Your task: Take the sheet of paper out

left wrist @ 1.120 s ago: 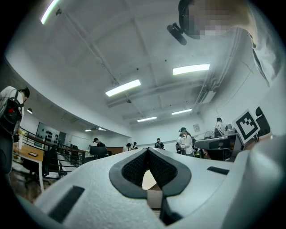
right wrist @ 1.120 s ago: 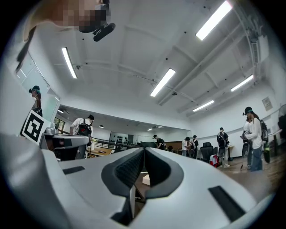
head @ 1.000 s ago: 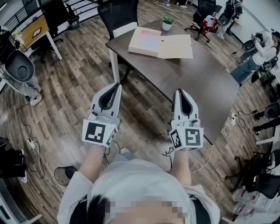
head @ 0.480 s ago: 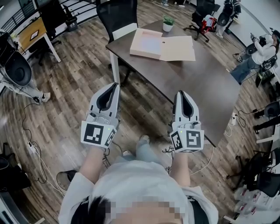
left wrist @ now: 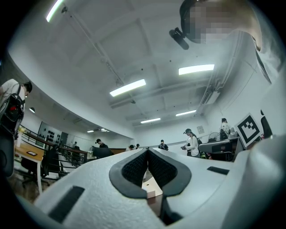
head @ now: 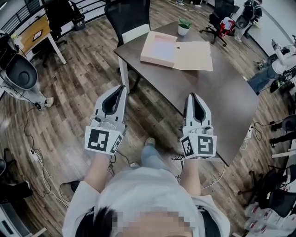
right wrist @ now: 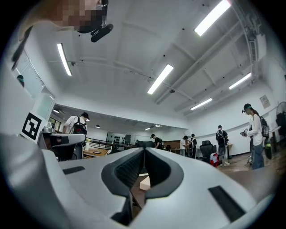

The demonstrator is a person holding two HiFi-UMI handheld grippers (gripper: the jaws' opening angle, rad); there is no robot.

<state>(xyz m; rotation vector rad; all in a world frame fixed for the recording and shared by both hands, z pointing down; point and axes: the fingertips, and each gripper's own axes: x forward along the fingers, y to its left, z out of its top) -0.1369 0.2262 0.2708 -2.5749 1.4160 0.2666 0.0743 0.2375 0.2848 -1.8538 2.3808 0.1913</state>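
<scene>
Table [head: 222, 88] nearer, folder [head: 194, 56] open — w/ pinkish sheet [head: 160, 47]

The dark table [head: 217, 92] carries an open file box [head: 159, 46] at its far end, a potted plant [head: 184, 27] just beyond.

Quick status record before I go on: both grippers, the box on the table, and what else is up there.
left gripper: jaws together, empty, seen against the floor
right gripper: jaws together, empty, seen against the table's near edge
table: dark, ahead of both grippers
box: open, on the table's far part
lid: laid flat to the box's right
paper: pale surface in the box, probably the sheet; untouched
plant: small pot behind the box
chair: beyond the table's far corner
</scene>
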